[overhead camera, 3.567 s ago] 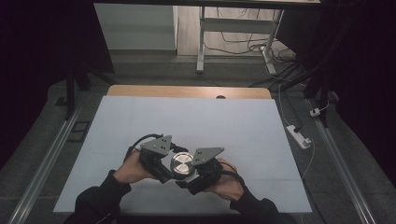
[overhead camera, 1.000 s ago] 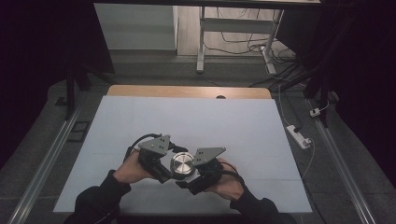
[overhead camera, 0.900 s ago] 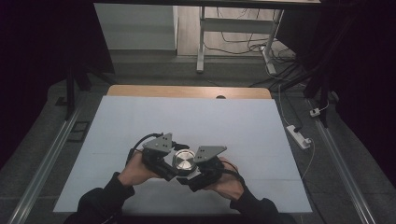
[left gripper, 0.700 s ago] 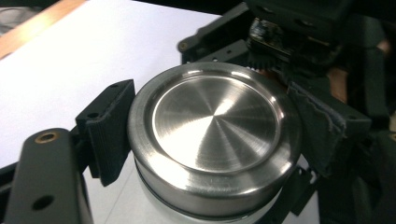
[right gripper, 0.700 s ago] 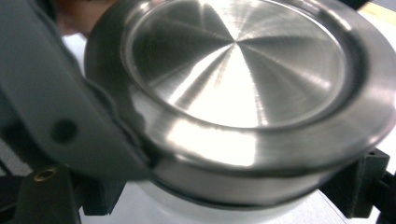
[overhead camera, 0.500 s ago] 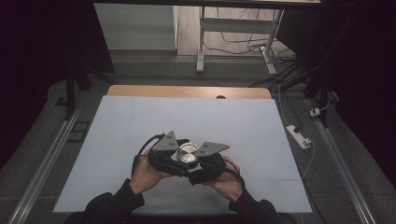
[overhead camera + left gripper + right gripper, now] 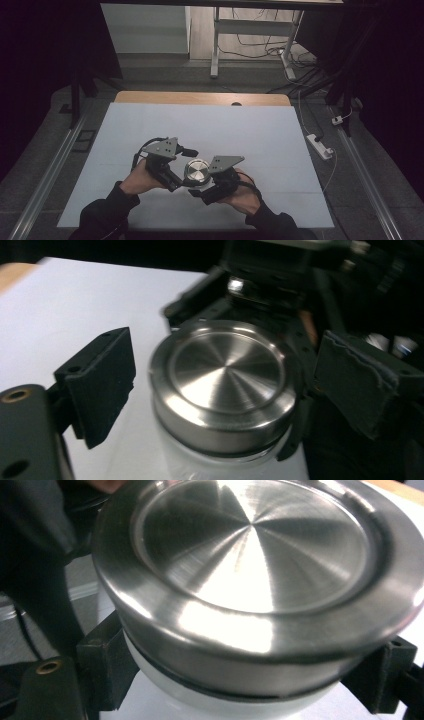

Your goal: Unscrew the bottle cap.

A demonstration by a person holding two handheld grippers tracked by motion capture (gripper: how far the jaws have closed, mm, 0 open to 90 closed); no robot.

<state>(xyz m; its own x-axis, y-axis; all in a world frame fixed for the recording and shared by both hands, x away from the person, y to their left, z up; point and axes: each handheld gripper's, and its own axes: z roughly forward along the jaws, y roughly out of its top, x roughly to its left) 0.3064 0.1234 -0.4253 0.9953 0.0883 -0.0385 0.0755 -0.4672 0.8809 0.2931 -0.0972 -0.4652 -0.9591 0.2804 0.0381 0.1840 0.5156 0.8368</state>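
Hand-held grippers flank a steel-lidded jar [image 7: 197, 171] near the counter's [image 7: 250, 130] front.
Right hand-held gripper [image 7: 204, 187] pinches the jar's body below the lid; left hand-held gripper [image 7: 181, 181], jaws spread, has drawn back leftward off the lid.

The jar [image 7: 215, 700] below its steel lid [image 7: 255, 580] was cut off by the frame's bottom edge, and the lid hid the right hand-held gripper [image 7: 240, 680] pads' contact with the glass.

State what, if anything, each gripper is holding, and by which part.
The right gripper clamps the jar by its white body just below the steel lid. The left gripper holds nothing; its jaws stand open either side of the lid.
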